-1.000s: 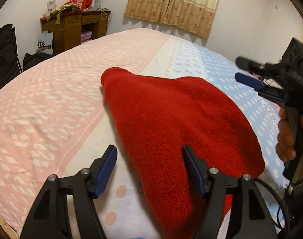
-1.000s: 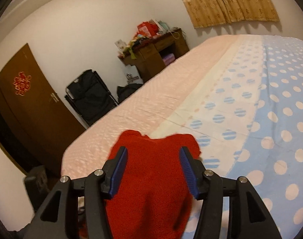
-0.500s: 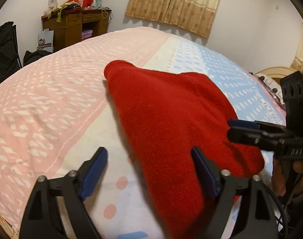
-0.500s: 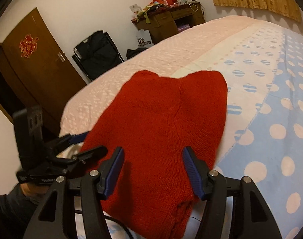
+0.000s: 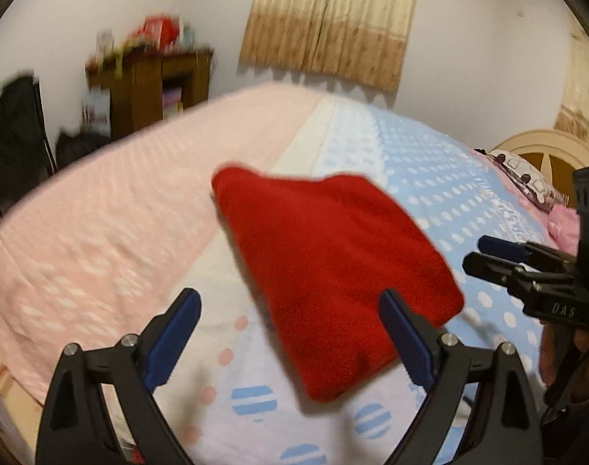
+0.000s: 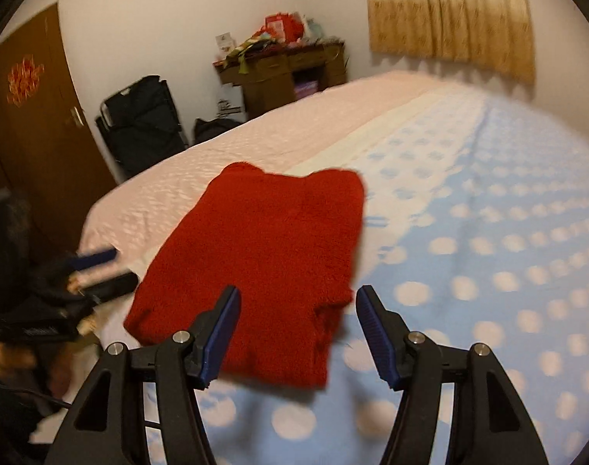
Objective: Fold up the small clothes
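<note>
Both tongs stand apart from the cloth with nothing between their pads. From its own camera the left tongs (image 5: 290,339) are spread wide, blue pads well apart, hovering above the near edge of the red knitted garment (image 5: 333,263). The right tongs (image 6: 298,335) are open at a middling width, likewise empty, poised over the garment's near hem on the other side. Each pair also shows at the edge of the other's view, side-on and clear of the fabric.

The red garment lies flat on the bed (image 5: 100,209) as a compact, roughly rectangular bundle, straddling the pale seam between the pink half and the blue dotted half of the cover. Its edges look doubled over, so the fold seems already laid and released. By that reading the step in hand is the let-go after a fold. The next move would call either for one more fold across the bundle, gripping two near corners evenly so the thick knit does not slide open, or for tidying and leaving it.

Farther out stand a wooden desk (image 6: 286,73) piled with clutter, a dark folding chair (image 6: 143,124), a brown door (image 6: 31,116) with a red ornament, and beige curtains (image 5: 329,23).

On the right tongs' body, white letters read "DAS" in the left view; other printing is too blurred to read.
</note>
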A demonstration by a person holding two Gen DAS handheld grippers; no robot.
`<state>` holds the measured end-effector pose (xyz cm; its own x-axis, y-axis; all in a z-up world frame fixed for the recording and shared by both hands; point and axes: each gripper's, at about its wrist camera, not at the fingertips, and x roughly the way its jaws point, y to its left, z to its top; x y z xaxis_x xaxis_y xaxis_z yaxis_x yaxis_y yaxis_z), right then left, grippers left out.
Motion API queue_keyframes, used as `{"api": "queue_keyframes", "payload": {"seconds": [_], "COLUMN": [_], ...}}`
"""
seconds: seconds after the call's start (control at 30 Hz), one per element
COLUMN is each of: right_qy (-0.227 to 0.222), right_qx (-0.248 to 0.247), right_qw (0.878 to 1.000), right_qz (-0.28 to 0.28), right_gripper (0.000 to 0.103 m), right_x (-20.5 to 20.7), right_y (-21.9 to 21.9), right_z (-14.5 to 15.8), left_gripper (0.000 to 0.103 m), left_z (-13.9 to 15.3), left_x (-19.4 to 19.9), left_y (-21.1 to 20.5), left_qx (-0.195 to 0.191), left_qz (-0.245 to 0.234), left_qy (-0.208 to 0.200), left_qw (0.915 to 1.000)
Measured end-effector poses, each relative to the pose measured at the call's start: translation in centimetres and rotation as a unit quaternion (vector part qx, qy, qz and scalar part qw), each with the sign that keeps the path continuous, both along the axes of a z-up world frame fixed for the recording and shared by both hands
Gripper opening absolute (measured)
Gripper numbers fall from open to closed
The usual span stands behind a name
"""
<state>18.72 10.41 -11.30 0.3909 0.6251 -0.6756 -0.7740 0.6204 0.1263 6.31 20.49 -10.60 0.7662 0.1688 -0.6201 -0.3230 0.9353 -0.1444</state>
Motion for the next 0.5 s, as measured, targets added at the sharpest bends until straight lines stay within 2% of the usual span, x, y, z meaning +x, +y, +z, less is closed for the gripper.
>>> {"api": "queue_keyframes", "payload": {"seconds": [0.07, 0.13, 0.17, 0.23, 0.37, 0.5], "right_qy": [-0.033, -0.046, -0.050, -0.062, -0.086, -0.088], "right_qx": [0.005, 0.017, 0.021, 0.031, 0.039, 0.046], "right_qw": [0.999, 0.999, 0.998, 0.997, 0.995, 0.994], "right_qz": [-0.009, -0.013, -0.015, -0.021, -0.030, -0.049], "right_gripper": [0.064, 0.064, 0.065, 0.065, 0.066, 0.067], "right_x": [-1.9, -3.5, -4.0, -5.2, -6.6, -7.2], "right_y": [-1.0, -2.0, -2.3, -3.0, -4.1, -5.3], "right_z": [1.2, 2.2, 2.6, 3.5, 4.9, 5.5], "left_gripper": [0.096, 0.098, 0.102, 0.103, 0.103, 0.103], "left_z": [1.3, 2.4, 2.9, 3.5, 3.9, 3.8], "left_x": [-0.7, -1.3, -1.5, -1.6, -1.8, -2.1], "left_y": [-0.7, -1.1, -1.4, -1.7, -2.0, -2.4], "left_qx": [0.021, 0.034, 0.040, 0.050, 0.056, 0.055], "left_qz": [-0.001, 0.001, 0.000, -0.001, -0.011, -0.014], "left_qy": [-0.019, -0.039, -0.047, -0.056, -0.062, -0.063], "left_qw": [0.9996, 0.9987, 0.9981, 0.9972, 0.9964, 0.9964]}}
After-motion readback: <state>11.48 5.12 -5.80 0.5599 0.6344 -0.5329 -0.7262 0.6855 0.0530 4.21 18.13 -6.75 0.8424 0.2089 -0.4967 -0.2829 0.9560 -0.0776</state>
